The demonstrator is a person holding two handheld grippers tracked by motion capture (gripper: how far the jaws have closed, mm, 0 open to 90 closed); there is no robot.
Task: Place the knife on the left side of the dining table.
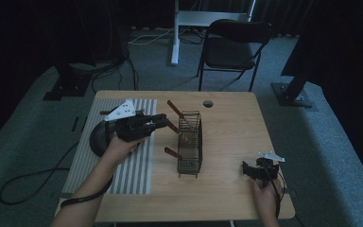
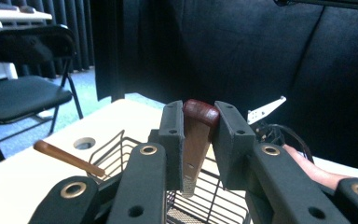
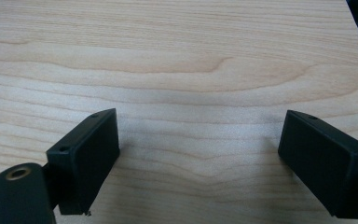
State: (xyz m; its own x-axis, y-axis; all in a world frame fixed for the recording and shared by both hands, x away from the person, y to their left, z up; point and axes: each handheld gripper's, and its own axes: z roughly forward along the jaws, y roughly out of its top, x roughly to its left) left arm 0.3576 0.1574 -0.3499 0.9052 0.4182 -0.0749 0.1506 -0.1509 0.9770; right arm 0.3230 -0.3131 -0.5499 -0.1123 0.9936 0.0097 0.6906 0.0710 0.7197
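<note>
A black wire basket stands lengthwise mid-table. One wooden-handled utensil leans out of its far end and another pokes out of its left side. My left gripper hovers just left of the basket, shut on the brown wooden handle of a third utensil. In the left gripper view that handle is pinched upright between the pads of my left gripper, over the basket. My right gripper rests near the table's front right; in its own view my right gripper stands open over bare wood.
A grey striped mat covers the table's left side, with a dark round object on it under my left hand. A cable hole is near the far edge. A black chair stands beyond the table.
</note>
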